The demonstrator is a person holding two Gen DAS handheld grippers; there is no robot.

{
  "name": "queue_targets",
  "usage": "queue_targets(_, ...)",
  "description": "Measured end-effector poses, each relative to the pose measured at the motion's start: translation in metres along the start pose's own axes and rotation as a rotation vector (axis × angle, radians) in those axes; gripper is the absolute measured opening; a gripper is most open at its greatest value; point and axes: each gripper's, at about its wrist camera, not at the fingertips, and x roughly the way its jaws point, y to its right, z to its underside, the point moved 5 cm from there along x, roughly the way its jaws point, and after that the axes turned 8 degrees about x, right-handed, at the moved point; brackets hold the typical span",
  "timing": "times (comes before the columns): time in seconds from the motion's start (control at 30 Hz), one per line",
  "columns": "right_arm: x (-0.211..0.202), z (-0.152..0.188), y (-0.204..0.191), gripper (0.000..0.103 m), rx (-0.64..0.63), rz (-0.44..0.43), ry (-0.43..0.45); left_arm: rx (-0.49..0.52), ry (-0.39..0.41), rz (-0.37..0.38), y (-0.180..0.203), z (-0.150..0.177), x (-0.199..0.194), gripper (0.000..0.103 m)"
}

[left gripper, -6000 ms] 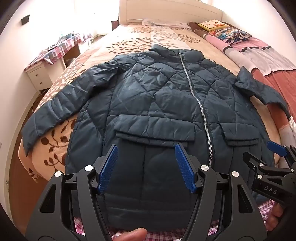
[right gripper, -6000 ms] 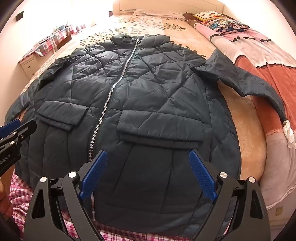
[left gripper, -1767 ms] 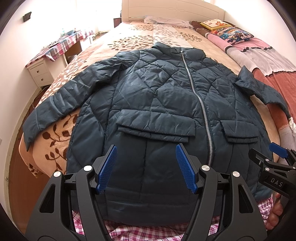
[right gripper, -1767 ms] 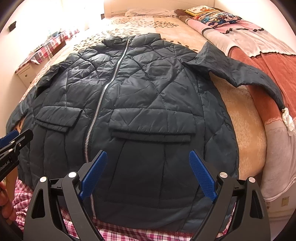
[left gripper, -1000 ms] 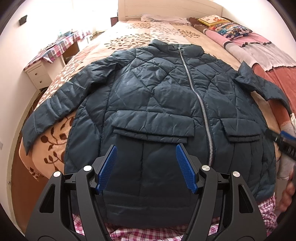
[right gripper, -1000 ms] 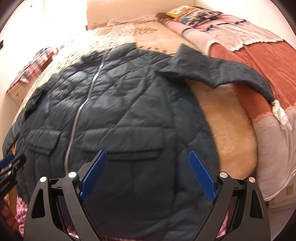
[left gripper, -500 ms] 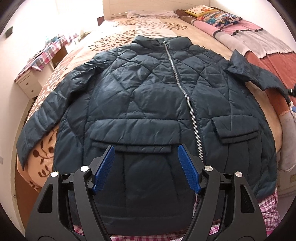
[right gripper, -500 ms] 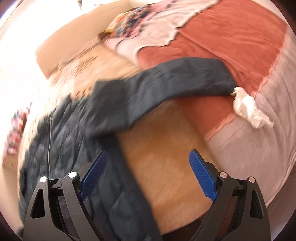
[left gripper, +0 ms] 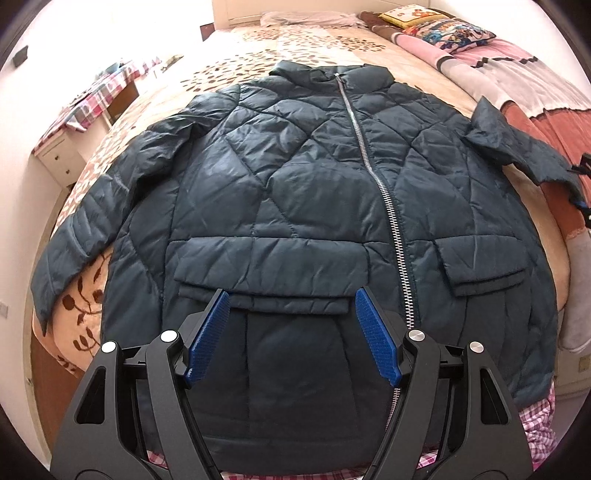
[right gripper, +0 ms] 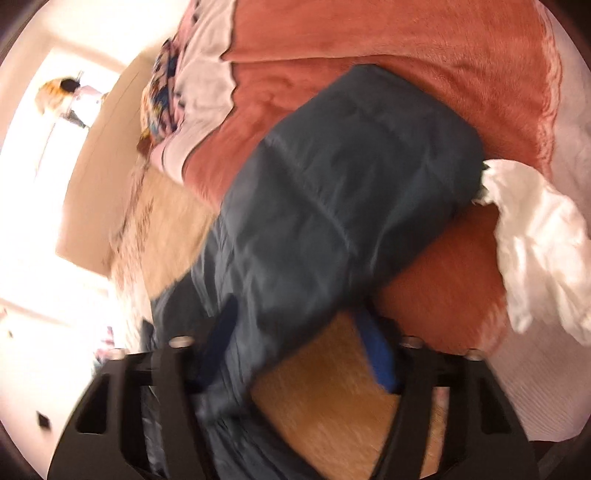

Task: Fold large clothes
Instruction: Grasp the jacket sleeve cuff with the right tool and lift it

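A dark teal quilted jacket (left gripper: 295,184) lies face up and zipped on the bed, both sleeves spread out. My left gripper (left gripper: 291,291) hovers open over its lower front, near the left pocket flap, with nothing between its fingers. The jacket's right sleeve (right gripper: 351,184) rests on a red blanket (right gripper: 406,44). My right gripper (right gripper: 295,310) has rolled and straddles that sleeve near its cuff end. Its jaws are closing with the sleeve between them, and blur hides whether the pads press on it. In the left wrist view the right gripper (left gripper: 585,177) shows at the far right edge by the sleeve (left gripper: 517,147).
A crumpled white cloth (right gripper: 535,240) lies just past the cuff. The bed has a floral cover (left gripper: 258,48) and pillows (left gripper: 443,26) at its head. A white nightstand (left gripper: 62,155) stands left of the bed. Plaid fabric (left gripper: 535,424) shows under the jacket's hem.
My right gripper swung right from the jacket's lower front to the right sleeve, rolled, and its jaws narrowed around the sleeve. The left gripper shifted slightly and stayed open.
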Motion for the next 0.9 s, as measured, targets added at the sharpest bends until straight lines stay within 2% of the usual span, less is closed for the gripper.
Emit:
queue_targets(0.07, -0.002, -0.004, -0.003, 0.028, -0.005, 0.011, 0.02, -0.007, -0.002, 0.002, -0.002, 0.0, 0.002, 0.071)
queue_targets(0.13, -0.01, -0.005, -0.012, 0.013, -0.055, 0.011, 0.052, -0.015, -0.002, 0.007, -0.004, 0.001, 0.002, 0.071)
queue_targets(0.3, -0.046, 0.012, -0.064, 0.009, -0.3, 0.019, 0.2, -0.043, 0.007, 0.021, -0.012, 0.003, 0.002, 0.071)
queue_targets(0.43, -0.076, 0.055, -0.129, 0.009, -0.548, -0.042, 0.284, -0.086, 0.033, 0.038, -0.025, 0.006, -0.001, 0.071)
queue_targets(0.5, -0.086, 0.087, -0.168, 0.009, -0.683, -0.083, 0.308, -0.11, 0.041, 0.042, -0.034, 0.008, -0.002, 0.071)
queue_targets(0.63, -0.094, 0.177, -0.237, 0.009, -0.972, -0.162, 0.324, -0.158, 0.063, 0.05, -0.053, 0.015, -0.006, 0.071)
queue_targets(0.77, -0.073, 0.263, -0.279, 0.009, -1.144, -0.21, 0.25, -0.207, 0.082, 0.056, -0.075, 0.024, -0.008, 0.071)
queue_targets(0.9, -0.018, 0.351, -0.297, 0.009, -1.287, -0.191, 0.147, -0.274, 0.089, 0.059, -0.098, 0.034, -0.008, 0.071)
